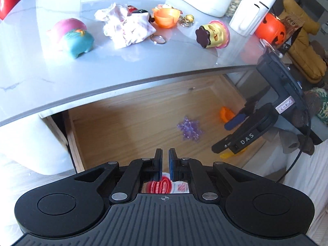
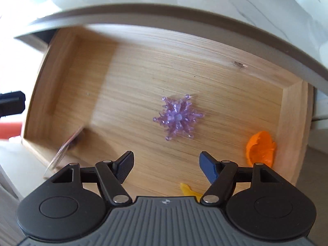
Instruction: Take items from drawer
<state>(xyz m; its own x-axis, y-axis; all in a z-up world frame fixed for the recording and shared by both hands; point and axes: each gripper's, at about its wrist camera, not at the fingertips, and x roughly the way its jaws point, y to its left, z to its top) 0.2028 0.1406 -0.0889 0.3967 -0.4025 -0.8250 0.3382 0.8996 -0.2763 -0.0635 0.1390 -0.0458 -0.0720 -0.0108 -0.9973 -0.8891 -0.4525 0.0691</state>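
- Showing the left hand-held gripper [image 1: 165,165] pinched shut on a flat red-and-white packet [image 1: 164,186], held above the front of the open wooden drawer [image 1: 114,123].
- Best carried clear of the tabletop [image 1: 61,78] edge, which overhangs the drawer, then set on a bare patch of it.
- Right hand-held gripper [image 2: 166,167] with jaws wide and empty, pointing down over the purple spiky ornament [image 2: 178,117] in mid-drawer; likely next pick, best closed across its centre rather than the thin spikes.
- Also left in the drawer: orange piece [image 2: 260,148] by the right wall, yellow piece [image 2: 189,190] near the front.
- Crowding the tabletop: pink and teal pig toys [image 1: 71,37], crumpled cloth [image 1: 125,26], orange cup [image 1: 166,17], pumpkin pail [image 1: 269,28], white containers [image 1: 248,14].
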